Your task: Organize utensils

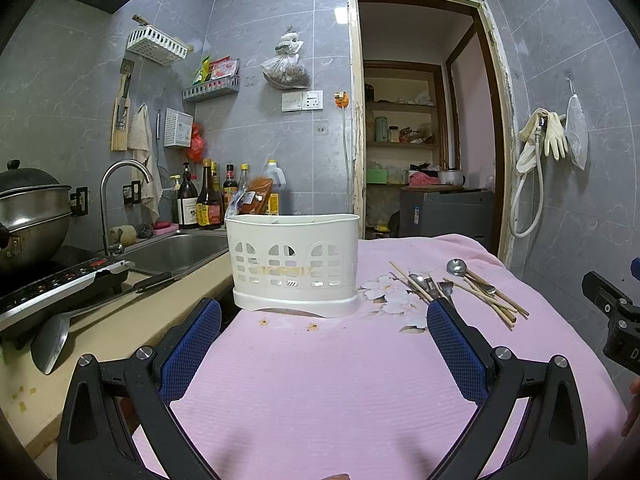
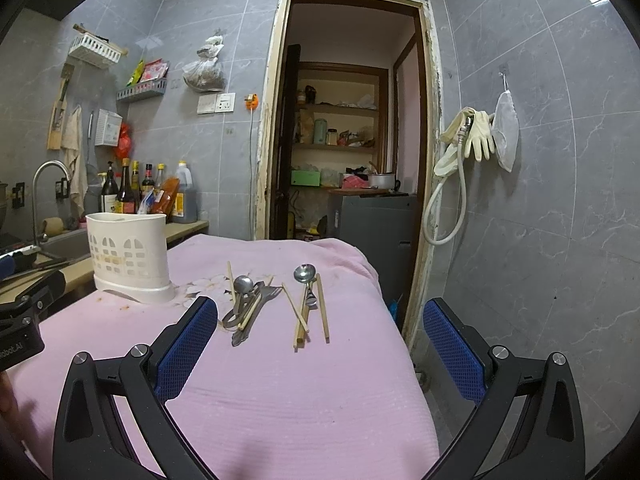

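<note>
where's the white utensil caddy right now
The white utensil caddy stands upright on the pink cloth, centre of the left wrist view, left of the loose utensils.

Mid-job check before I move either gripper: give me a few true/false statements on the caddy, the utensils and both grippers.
1. The white utensil caddy stands upright on the pink cloth. True.
2. The chopsticks and spoons already stand in the caddy. False: they lie loose on the cloth, beside the caddy.
3. The left gripper is open and holds nothing. True.
4. The right gripper is shut on a spoon. False: its fingers are spread wide with nothing between them.
5. The utensils lie on the doorway side of the caddy, away from the sink. True.
</note>
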`<state>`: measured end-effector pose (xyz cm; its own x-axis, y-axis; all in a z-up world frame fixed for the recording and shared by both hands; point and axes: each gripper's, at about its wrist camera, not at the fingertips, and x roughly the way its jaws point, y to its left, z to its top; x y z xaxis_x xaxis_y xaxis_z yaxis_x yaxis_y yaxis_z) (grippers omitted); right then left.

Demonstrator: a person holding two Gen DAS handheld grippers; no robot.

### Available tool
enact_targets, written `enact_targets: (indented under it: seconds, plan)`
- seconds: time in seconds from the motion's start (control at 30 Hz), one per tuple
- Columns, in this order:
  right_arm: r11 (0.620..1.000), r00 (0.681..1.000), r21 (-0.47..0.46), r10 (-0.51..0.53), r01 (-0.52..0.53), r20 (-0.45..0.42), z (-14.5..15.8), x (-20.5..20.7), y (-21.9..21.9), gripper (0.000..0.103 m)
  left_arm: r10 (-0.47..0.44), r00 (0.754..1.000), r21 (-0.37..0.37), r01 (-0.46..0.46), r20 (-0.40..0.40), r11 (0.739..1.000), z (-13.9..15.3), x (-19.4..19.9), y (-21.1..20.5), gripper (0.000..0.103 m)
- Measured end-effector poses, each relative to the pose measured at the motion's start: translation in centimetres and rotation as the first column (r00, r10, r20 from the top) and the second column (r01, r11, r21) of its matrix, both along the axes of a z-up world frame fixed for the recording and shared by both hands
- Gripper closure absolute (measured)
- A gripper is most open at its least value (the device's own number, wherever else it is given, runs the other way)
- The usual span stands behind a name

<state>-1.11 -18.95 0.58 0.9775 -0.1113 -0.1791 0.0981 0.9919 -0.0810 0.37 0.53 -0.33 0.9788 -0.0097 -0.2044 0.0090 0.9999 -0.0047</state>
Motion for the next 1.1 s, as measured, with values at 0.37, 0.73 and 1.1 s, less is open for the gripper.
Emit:
enact_targets:
  seconds: [0.37, 0.73, 1.1]
  plan:
    - [1.000, 1.000, 0.000, 0.000, 0.000, -0.002, 0.0, 0.0, 0.0, 0.000, 0.000, 1.000, -0.001, 0.000, -0.001, 1.000, -0.1, -0.1, 0.1, 0.002]
    - [1.000, 1.000, 0.002, 0.007, -0.007, -0.008, -0.5, 0.1, 0.3, 0.000, 0.001, 1.000, -0.001, -0.001, -0.004, 1.000, -0.1, -0.1, 0.3, 0.002]
    - [0.999, 0.999, -0.012, 0.041, -0.041, -0.024, 0.4, 1.1, -0.1, 0.000, -0.083, 0.995, -0.006, 0.083, -0.059, 0.997, 1.0, 2.1, 0.1, 0.002]
